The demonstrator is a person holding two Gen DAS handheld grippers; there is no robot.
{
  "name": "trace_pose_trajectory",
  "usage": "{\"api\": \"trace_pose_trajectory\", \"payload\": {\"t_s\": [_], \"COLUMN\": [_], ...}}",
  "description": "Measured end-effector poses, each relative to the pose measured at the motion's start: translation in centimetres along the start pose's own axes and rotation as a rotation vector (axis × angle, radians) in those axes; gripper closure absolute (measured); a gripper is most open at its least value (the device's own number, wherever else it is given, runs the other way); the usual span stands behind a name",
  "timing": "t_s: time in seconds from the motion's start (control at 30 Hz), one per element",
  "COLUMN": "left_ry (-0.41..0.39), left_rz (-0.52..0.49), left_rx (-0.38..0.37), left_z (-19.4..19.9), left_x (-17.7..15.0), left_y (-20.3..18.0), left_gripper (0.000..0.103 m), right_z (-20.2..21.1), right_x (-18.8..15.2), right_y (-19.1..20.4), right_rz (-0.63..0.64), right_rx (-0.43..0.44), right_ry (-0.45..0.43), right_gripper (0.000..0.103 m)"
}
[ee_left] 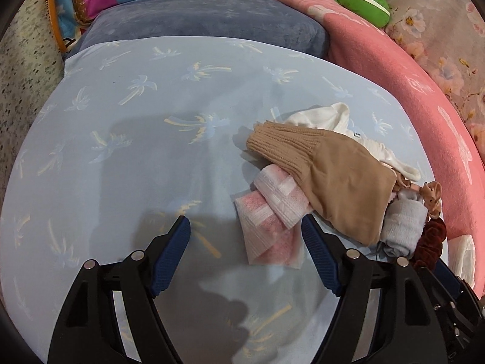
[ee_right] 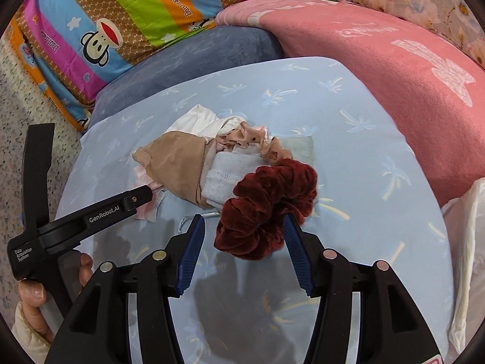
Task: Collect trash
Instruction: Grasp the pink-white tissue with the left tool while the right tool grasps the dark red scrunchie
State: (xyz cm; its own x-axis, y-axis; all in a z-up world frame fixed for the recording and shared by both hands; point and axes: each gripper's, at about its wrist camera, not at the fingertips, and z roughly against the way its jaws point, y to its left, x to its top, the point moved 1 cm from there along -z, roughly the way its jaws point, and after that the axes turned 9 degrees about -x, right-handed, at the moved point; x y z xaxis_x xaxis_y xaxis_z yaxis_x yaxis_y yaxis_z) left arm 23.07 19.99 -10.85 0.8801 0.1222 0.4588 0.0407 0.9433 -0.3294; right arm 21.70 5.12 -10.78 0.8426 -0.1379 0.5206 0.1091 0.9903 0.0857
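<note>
Left wrist view: a pale blue palm-print sheet point(ee_left: 121, 127) covered the bed, bordered by a grey-blue cushion point(ee_left: 206, 27) and a pink blanket point(ee_left: 394, 69). A heap lay on the sheet: a beige stocking point(ee_left: 333, 182) over a pink-and-white foam wrapper point(ee_left: 272, 227). The left gripper point(ee_left: 245, 230) stood wide open and empty, its right finger just beside the wrapper. Right wrist view: a striped cartoon quilt point(ee_right: 121, 21) lay beyond the cushion; a white plastic bag point(ee_right: 466, 242) showed at the right edge, contents hidden. The right gripper point(ee_right: 244, 224) stood partly open, straddling a dark red velvet scrunchie point(ee_right: 269, 209); whether its pads pressed it could not be told.
</note>
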Motion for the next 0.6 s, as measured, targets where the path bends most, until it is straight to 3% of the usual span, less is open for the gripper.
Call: {"api": "trace_pose_trajectory", "payload": {"t_s": [0.2,0.33,0.4,0.5,0.6], "left_ry": [0.0,0.008,0.007,0.003,-0.008], "left_rz": [-0.037,-0.04,-0.032,-0.026,-0.021], "left_rx": [-0.022,-0.064,-0.085,-0.094,-0.102], "left_z": [-0.2,-0.3,-0.2,0.1,1.0], "left_x": [0.0,0.0,0.0,-0.1,-0.3], "left_y": [-0.7,-1.0,-1.1,-1.3,-1.6], "left_gripper": [0.051,0.071,0.08,0.088,0.089], "right_z": [-1.3,-1.2,-1.1,-0.3,0.9], "right_x": [0.0,-0.2,-0.3,-0.5,-0.6], "right_y": [0.1,-0.2,-0.2,-0.6,-1.0], "right_rz": [-0.008,-0.019,-0.025,-0.03,-0.035], "right_rx": [-0.005,-0.004,0.007,0.015,0.028], "right_ry": [0.018,0.016,0.019,0.01,-0.005], "right_gripper": [0.05,0.065,0.078,0.082,0.084]}}
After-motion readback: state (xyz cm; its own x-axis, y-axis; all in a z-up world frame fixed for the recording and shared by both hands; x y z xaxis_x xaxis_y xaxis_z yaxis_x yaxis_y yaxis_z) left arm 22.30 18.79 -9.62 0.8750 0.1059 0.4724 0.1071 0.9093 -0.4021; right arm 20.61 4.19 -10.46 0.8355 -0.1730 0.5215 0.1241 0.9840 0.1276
